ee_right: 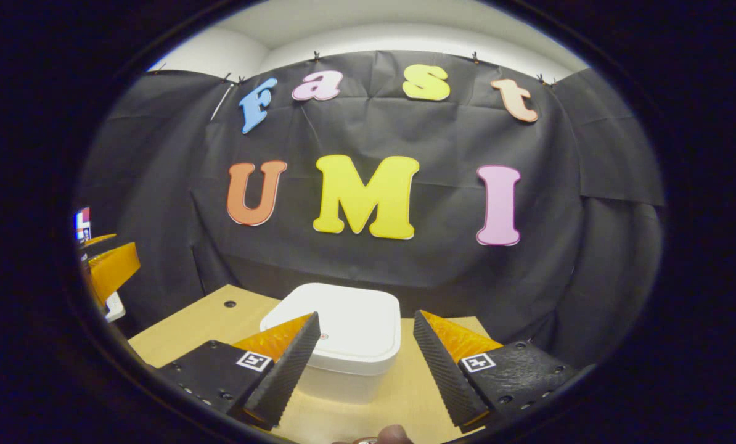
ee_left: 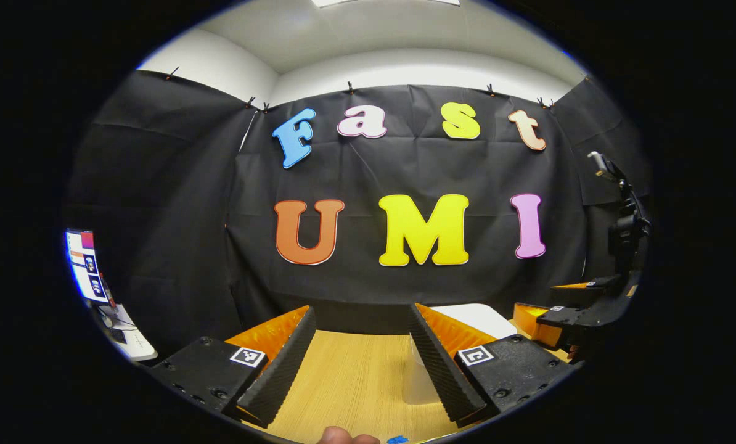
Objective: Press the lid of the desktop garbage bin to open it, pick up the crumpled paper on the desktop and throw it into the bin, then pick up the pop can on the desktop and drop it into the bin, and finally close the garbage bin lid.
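Your garbage bin sits on the wooden counter with its white lid flat and closed. It stands straight ahead of your right tool, between the lines of the two fingers but beyond their tips. That tool is spread wide and holds nothing.

Your left tool is spread just as wide, with bare counter between its fingers. In the left gripper view, a white corner of the bin peeks out behind its right-hand finger, and the right tool shows farther off at the edge.

You can't tell from the lid alone whether this is the start or the end of the task, since a closed lid fits both. Neither the crumpled paper nor the pop can shows on the stretch of counter these views cover. Both tools are empty, so nothing is in transit. If the task is only beginning, everything is left: press the lid, drop in the paper, then the can, then close it.

As for writing, the bin carries no brand or label that can be made out. Each finger mount bears a small square black-and-white marker, a pattern rather than text.
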### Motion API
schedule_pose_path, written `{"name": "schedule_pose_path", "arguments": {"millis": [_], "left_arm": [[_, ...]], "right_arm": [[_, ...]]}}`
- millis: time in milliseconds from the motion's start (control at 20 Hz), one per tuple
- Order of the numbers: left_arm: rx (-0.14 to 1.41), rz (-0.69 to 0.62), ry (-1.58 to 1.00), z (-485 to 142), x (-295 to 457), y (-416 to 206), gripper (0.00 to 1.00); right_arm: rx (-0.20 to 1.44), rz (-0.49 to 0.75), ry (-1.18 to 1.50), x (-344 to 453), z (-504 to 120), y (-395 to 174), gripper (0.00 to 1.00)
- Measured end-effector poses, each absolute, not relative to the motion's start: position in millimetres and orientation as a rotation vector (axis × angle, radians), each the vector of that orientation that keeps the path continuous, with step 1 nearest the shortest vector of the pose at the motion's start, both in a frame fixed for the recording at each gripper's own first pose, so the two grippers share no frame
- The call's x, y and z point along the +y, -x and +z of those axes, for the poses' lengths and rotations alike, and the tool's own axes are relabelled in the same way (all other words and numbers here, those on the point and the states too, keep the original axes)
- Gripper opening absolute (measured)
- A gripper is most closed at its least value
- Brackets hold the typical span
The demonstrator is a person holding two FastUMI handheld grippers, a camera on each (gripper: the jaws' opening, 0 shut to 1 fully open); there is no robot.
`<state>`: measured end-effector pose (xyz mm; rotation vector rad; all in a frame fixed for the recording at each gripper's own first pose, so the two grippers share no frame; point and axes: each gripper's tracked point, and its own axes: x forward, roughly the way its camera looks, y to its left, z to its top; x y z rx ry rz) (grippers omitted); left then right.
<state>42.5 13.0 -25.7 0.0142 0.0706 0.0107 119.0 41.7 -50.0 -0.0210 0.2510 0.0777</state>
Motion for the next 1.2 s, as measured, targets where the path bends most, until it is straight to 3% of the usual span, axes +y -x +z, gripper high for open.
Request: {"name": "schedule_pose_path", "arguments": {"millis": [50, 150, 300, 350, 450, 550, 600, 650, 1200], "left_arm": [[0.075, 0.008, -0.015, -27.4, 11.2, -41.3, 0.98], [0.076, 0.003, -0.024, -26.4, 8.6, -39.2, 0.98], [0.081, 0.007, -0.043, -28.7, 11.2, -38.6, 0.97], [0.084, 0.014, -0.050, -29.2, 13.9, -37.7, 0.97], [0.089, 0.023, -0.051, -31.5, 17.6, -37.7, 0.97], [0.097, 0.033, -0.047, -33.2, 20.6, -36.5, 0.97], [0.101, 0.040, -0.047, -35.3, 24.1, -37.1, 0.97], [0.102, 0.049, -0.049, -35.7, 26.8, -37.4, 0.97], [0.136, 0.068, -0.037, -47.3, 33.5, -36.6, 0.97]], "right_arm": [[0.269, 0.081, 0.014, 41.7, -54.0, -124.0, 0.97], [0.304, 0.097, 0.018, 49.1, -63.7, -136.4, 0.92], [0.340, 0.122, 0.024, 56.8, -72.1, -151.7, 0.74], [0.350, 0.128, 0.028, 59.0, -76.0, -154.2, 0.72], [0.368, 0.135, 0.030, 63.3, -80.9, -161.2, 0.58], [0.388, 0.137, 0.047, 65.9, -88.5, -166.8, 0.36], [0.404, 0.149, 0.044, 68.5, -92.0, -169.3, 0.17], [0.423, 0.149, 0.043, 69.3, -98.4, -171.9, 0.04], [0.548, 0.179, 0.001, 73.9, -141.4, -181.1, 0.04]]}}
